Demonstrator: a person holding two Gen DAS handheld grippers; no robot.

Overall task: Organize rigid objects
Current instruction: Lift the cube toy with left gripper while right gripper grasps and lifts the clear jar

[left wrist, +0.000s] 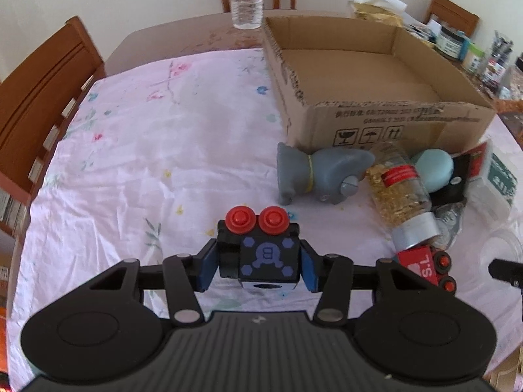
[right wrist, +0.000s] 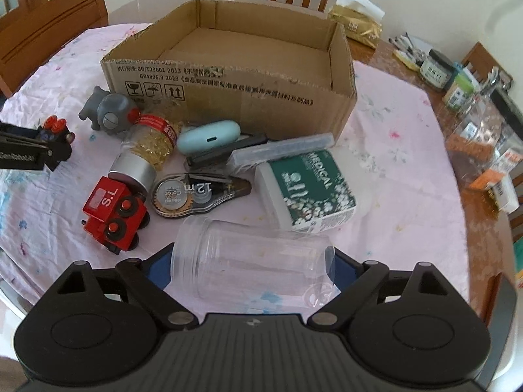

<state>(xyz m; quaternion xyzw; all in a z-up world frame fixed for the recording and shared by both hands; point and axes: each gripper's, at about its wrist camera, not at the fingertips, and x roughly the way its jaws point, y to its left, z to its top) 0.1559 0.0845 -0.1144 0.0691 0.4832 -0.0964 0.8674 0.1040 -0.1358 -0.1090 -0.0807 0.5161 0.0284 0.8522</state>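
Left gripper (left wrist: 260, 266) pinches the black toy block with red knobs (left wrist: 258, 248) above the cloth; right gripper (right wrist: 251, 266) straddles the clear plastic jar (right wrist: 248, 258), grip uncertain; next, I'd judge, into the empty cardboard box (right wrist: 209, 81).

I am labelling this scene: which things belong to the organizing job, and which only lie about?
Job: cardboard box, black toy train, clear jar, red toy train, grey elephant, green medical box.
Lying about: water bottle, gold bag, jars.
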